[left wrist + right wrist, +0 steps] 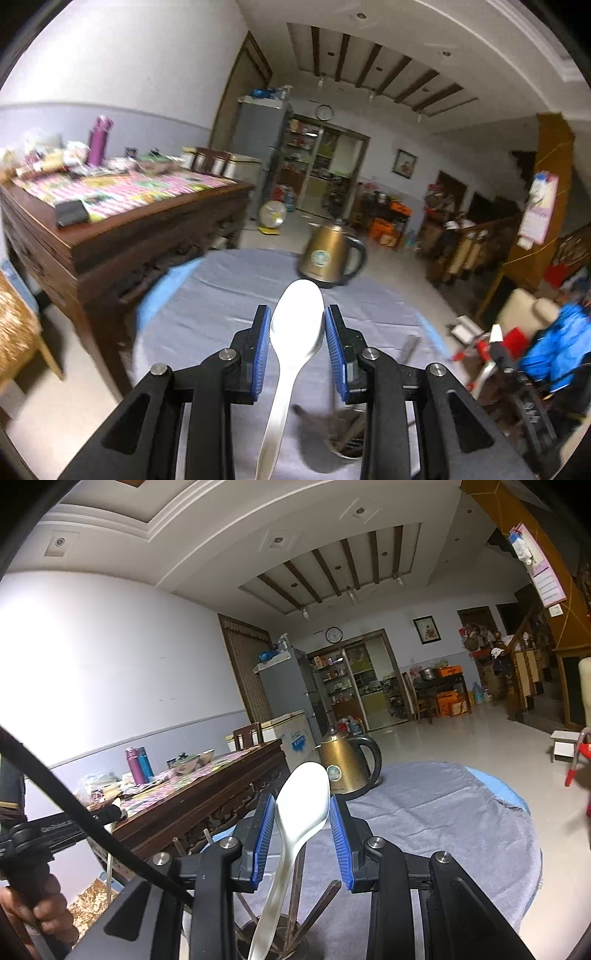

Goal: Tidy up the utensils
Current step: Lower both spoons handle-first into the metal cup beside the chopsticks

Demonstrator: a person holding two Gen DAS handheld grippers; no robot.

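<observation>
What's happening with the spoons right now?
Left gripper shut on a white plastic spoon. Right gripper shut on a second white spoon, over the round metal utensil holder. Nothing blocking.

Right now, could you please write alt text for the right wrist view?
A white spoon is clamped between the right gripper and its blue pads, its handle running down toward a utensil holder. Behind it, a gold kettle stands on the grey-clothed table.

No legible text; kettle (345,764) emblem (perhaps logo) blurred.
</observation>
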